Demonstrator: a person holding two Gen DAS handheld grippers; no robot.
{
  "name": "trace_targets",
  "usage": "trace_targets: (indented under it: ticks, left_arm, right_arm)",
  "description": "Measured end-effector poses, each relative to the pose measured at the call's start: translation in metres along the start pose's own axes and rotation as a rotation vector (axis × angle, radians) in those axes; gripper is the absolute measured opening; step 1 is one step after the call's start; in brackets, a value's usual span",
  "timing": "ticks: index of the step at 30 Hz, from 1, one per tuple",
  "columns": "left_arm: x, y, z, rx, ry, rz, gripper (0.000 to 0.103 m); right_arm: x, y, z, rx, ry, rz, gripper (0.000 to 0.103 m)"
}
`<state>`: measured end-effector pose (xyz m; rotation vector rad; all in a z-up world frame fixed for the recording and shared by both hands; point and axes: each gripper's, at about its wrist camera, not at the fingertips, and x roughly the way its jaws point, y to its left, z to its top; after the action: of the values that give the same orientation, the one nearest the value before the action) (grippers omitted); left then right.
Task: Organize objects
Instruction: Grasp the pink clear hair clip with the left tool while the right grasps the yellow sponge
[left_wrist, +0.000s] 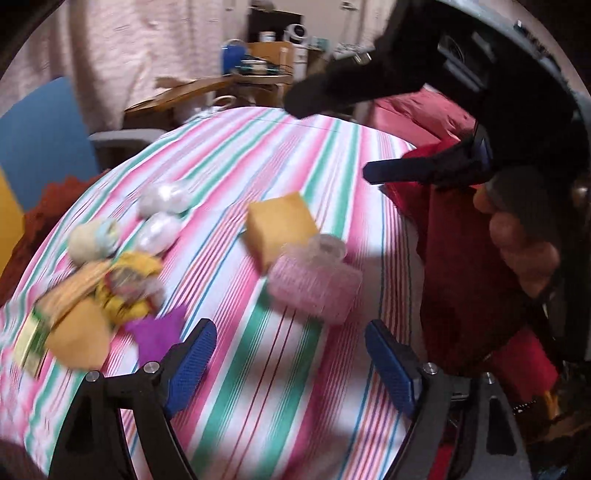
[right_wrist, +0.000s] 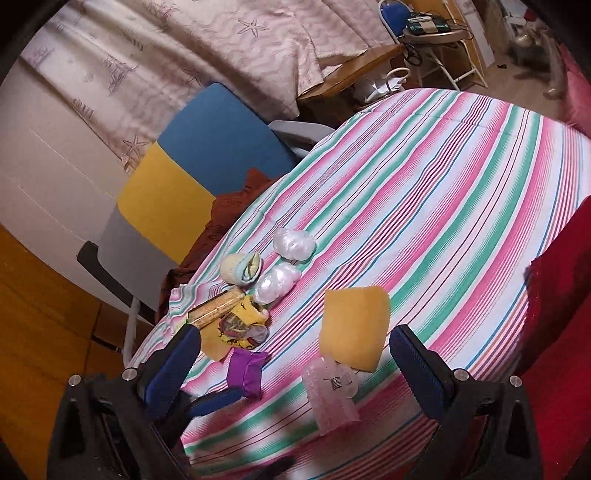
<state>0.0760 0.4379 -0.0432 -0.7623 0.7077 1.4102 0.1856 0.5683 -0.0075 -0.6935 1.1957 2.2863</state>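
Hovering above the striped cloth that covers the table, both tools hang with their blue pads spread wide and nothing between them. The left tool points across the cloth with its tips just short of the pink ribbed hair clip. The right tool looks down from higher up, the same clip lying between its two fingers in that view, below them on the cloth and not touched.

In the left wrist view the right tool shows from the side, tilted down toward the table, with a hand wrapped round its grip (only the curled fingers show).

Touching the far side of the clip lies a yellow sponge. Well left of the sponge sits a loose heap: a purple pouch, a yellow printed cloth, a ribbed gold tube, a pale rolled sock and two pearly white bundles.

Beyond the heap, off the table's edge, stands a chair with a blue and yellow back.
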Motion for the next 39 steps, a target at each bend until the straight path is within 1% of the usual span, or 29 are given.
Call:
trace_targets:
  ticks: [4,5,7,9,15,17,18,19,20,24,29,30,31,33,34,36,39]
  left_arm:
    - [0.016,-0.009,0.012,0.078,-0.002,-0.036,0.088]
    - [0.019,-0.010,0.014,0.087,-0.005,-0.042,0.089]
    - [0.026,-0.010,0.017,0.100,0.001,-0.069,0.094]
    - [0.031,-0.009,0.019,0.106,0.002,-0.075,0.098]
    - [0.046,-0.003,0.024,0.086,0.004,-0.101,0.100]
    - [0.050,0.000,0.026,0.072,0.003,-0.107,0.095]
    - [0.051,0.002,0.025,0.049,0.000,-0.129,0.080]
    - [0.052,0.004,0.021,0.023,0.004,-0.157,0.069]
    - [0.053,0.005,0.020,0.006,0.010,-0.155,0.069]
    - [0.043,0.006,0.009,-0.044,-0.008,-0.123,0.068]
    - [0.022,0.012,-0.014,-0.178,-0.014,-0.076,0.068]
    - [0.017,0.012,-0.020,-0.204,-0.008,-0.057,0.068]
    - [0.010,0.013,-0.029,-0.231,-0.005,-0.030,0.068]
    - [-0.002,0.014,-0.041,-0.260,-0.005,-0.020,0.068]
    - [-0.008,0.012,-0.049,-0.272,-0.001,0.000,0.068]
    - [-0.018,0.008,-0.059,-0.276,-0.004,0.016,0.068]
    - [-0.031,0.003,-0.072,-0.278,-0.014,0.026,0.068]
  right_arm:
    - [0.002,-0.001,0.000,0.005,0.009,0.007,0.103]
    - [0.002,-0.001,0.000,0.006,0.012,0.008,0.103]
    - [0.003,-0.001,0.001,0.008,0.011,0.008,0.103]
    - [0.003,-0.001,0.001,0.008,0.014,0.009,0.103]
    - [0.007,-0.001,0.002,0.011,0.032,-0.005,0.103]
    - [0.008,-0.001,0.001,0.011,0.036,-0.012,0.103]
    - [0.008,-0.001,0.001,0.011,0.036,-0.015,0.103]
    - [0.008,-0.001,0.001,0.012,0.036,-0.016,0.103]
    - [0.008,-0.001,0.001,0.013,0.036,-0.018,0.103]
    - [0.009,-0.001,0.001,0.013,0.042,-0.028,0.103]
    - [0.013,-0.001,0.001,0.009,0.064,-0.048,0.103]
    - [0.014,-0.001,0.001,0.010,0.074,-0.054,0.103]
    - [0.016,0.000,0.001,0.009,0.086,-0.066,0.103]
    - [0.020,0.001,0.001,0.005,0.103,-0.091,0.103]
    - [0.022,0.001,0.001,0.002,0.115,-0.105,0.103]
    - [0.026,0.002,0.001,-0.002,0.143,-0.139,0.103]
    - [0.039,0.003,0.004,-0.003,0.207,-0.225,0.103]
